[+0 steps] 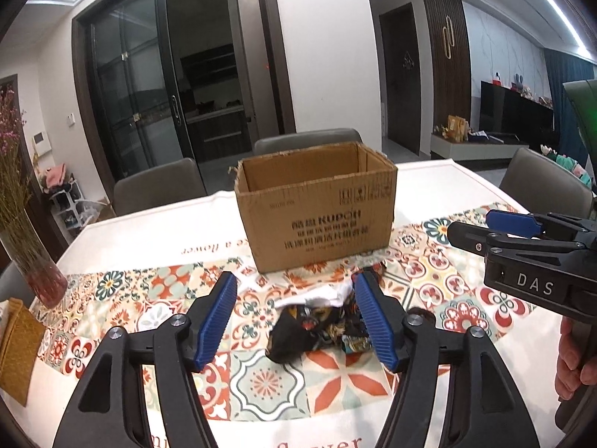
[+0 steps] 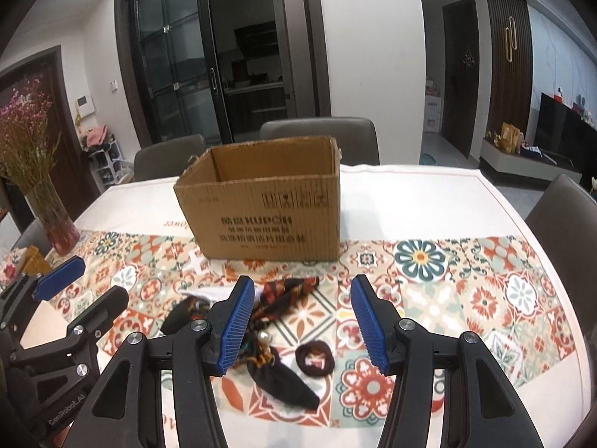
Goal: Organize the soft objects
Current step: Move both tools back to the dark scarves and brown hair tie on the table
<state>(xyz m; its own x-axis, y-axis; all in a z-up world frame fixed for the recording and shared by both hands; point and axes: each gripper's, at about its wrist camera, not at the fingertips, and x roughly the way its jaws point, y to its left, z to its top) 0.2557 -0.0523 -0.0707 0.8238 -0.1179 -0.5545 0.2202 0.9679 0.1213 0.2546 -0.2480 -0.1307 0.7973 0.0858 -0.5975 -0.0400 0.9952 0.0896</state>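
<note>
An open cardboard box (image 1: 317,205) stands on the patterned tablecloth; it also shows in the right wrist view (image 2: 261,205). In front of it lies a heap of dark floral cloth (image 1: 317,326) with a white piece (image 1: 328,295). My left gripper (image 1: 298,321) is open, its fingers on either side of the heap. In the right wrist view the floral cloth (image 2: 287,291) and a dark hair tie (image 2: 315,358) lie between and below my open right gripper (image 2: 304,324). The right gripper also shows at the right of the left wrist view (image 1: 481,229).
A glass vase with pink dried flowers (image 2: 56,220) stands at the table's left. A yellow pad (image 1: 18,351) lies at the left edge. Grey chairs (image 2: 317,138) ring the table.
</note>
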